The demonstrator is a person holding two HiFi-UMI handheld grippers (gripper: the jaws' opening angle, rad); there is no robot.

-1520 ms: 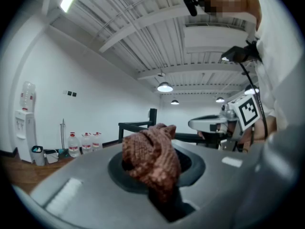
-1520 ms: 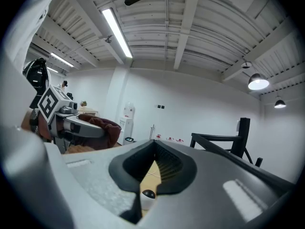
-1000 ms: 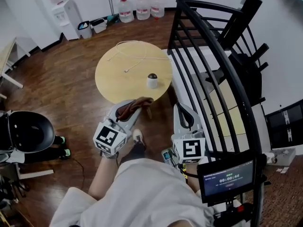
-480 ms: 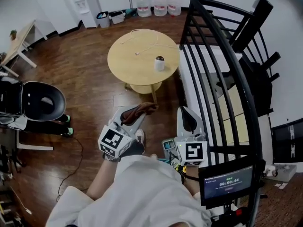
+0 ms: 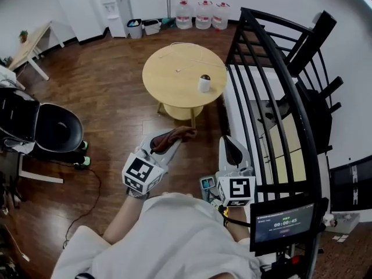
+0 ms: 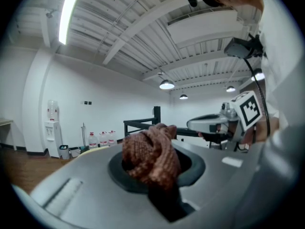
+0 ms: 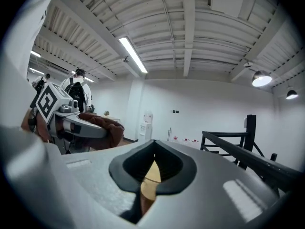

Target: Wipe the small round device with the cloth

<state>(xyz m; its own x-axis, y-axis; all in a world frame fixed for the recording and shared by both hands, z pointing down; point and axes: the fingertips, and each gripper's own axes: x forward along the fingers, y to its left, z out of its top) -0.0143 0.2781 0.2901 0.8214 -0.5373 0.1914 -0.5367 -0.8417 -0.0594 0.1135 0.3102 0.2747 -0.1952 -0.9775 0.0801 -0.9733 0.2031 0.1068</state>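
The small round white device with a dark top (image 5: pixel 204 83) stands on the round pale wooden surface (image 5: pixel 168 83), well ahead of both tongs. The left tongs (image 5: pixel 170 144) grasp the bunched reddish-brown knitted cloth (image 5: pixel 174 136). The right tongs (image 5: pixel 228 141), beside them, are clenched on nothing.
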